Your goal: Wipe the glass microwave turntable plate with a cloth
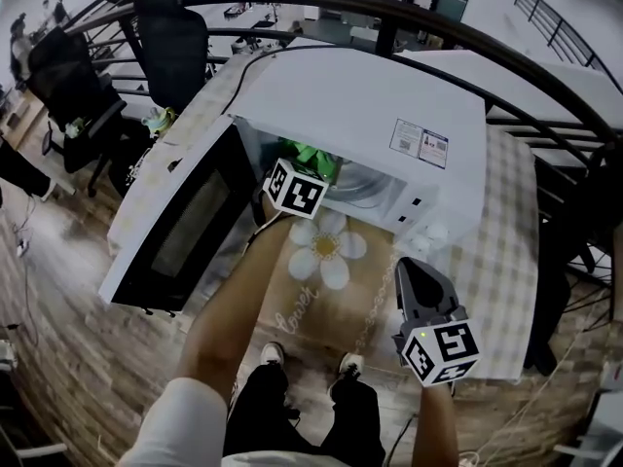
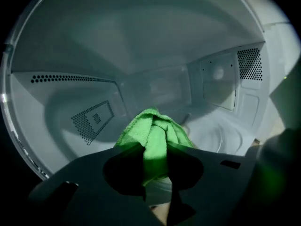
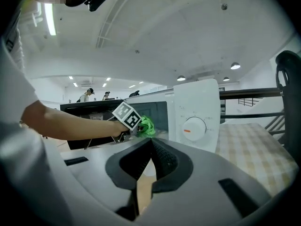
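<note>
Inspector: Location of the microwave (image 1: 370, 95)?
Officer: Toward the tabletop's (image 1: 506, 251) far edge, door (image 1: 185, 227) open; glass turntable plate (image 2: 221, 138) on its floor.
Inspector: Tools?
Officer: The left tool (image 2: 155, 157) is clamped on the green cloth (image 2: 153, 126) inside; the right tool (image 3: 151, 140), jaws together, empty, over near edge.

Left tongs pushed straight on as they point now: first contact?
The green cloth in the left tongs leads; it probably meets the microwave's back wall first, perhaps brushing the glass turntable plate below. Depth unclear.

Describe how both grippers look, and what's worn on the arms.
The left gripper and right gripper are dark grey plastic with broad flat jaws. Each carries a cube of black-and-white square markers. A short white sleeve leaves the forearms bare.
</note>
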